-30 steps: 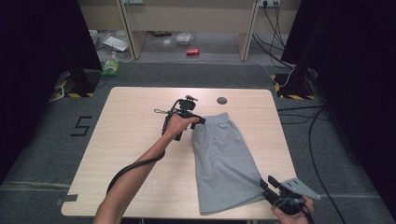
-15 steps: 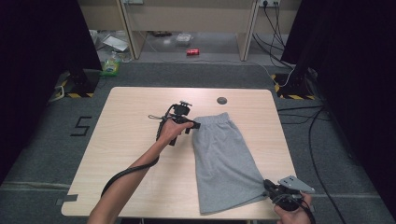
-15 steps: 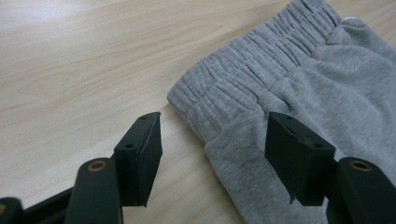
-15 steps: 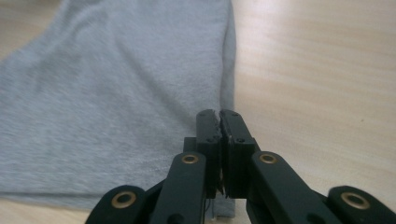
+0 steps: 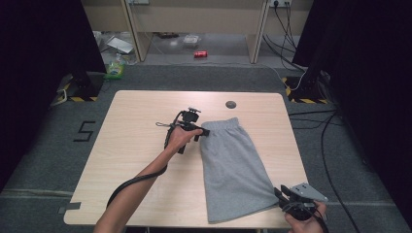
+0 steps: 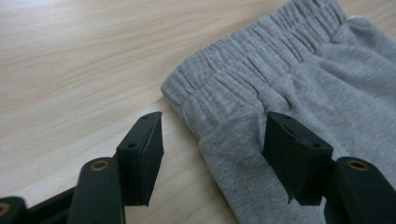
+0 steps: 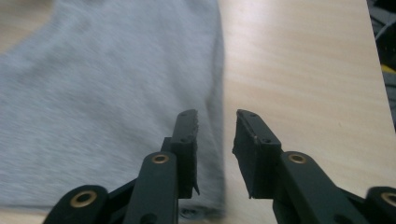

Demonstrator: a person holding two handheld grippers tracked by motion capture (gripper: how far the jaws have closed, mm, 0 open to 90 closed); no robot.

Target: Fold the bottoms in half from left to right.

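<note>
Grey shorts [image 5: 233,165] lie flat and folded on the wooden table [image 5: 141,116], waistband at the far end. My left gripper [image 5: 203,132] is at the waistband's left corner. In the left gripper view it [image 6: 215,119] is open, its jaws straddling that corner [image 6: 219,112] without pressing, and they have just closed a little. My right gripper [image 5: 278,191] is at the near right hem corner. Its jaws [image 7: 215,116] have just been opening and stand a narrow gap apart, with the shorts' edge [image 7: 93,93] running under the gap, not pinched.
A dark round grommet [image 5: 230,104] sits in the table near its far edge. The right gripper is close to the table's near edge. On the floor beyond are a red can [image 5: 200,54], a green bottle [image 5: 114,70] and cables [image 5: 320,126].
The left hand has come slightly nearer at the waistband corner. The right hand and the shorts lie about as before.
</note>
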